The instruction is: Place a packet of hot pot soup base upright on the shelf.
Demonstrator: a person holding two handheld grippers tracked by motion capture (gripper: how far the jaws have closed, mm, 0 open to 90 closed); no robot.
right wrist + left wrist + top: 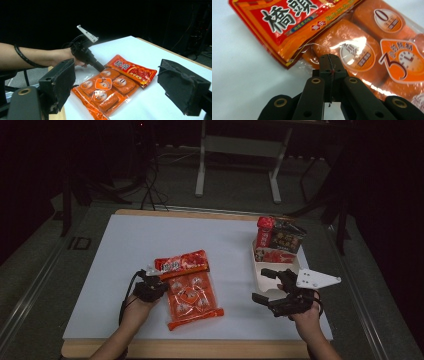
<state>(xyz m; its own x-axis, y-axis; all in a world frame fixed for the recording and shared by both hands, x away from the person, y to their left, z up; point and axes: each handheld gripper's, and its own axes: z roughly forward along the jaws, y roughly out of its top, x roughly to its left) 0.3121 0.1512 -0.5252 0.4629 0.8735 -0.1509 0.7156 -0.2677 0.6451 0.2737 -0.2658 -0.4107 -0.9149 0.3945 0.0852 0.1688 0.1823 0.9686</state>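
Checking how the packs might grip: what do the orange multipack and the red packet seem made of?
Orange multipack: clear glossy plastic film, judging by glare and see-through edges. Red packet: printed shiny plastic, likely laminated; it reflects light.

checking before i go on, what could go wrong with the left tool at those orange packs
The left tool is shut, its tip at the clear edge of the orange multipack; it is hard to tell whether film is pinched, so a pull may slip off. The red packet overlaps the multipack's far end, so dragging one would likely shift the other. The multipack's near end lies close to the table edge and might slide off.
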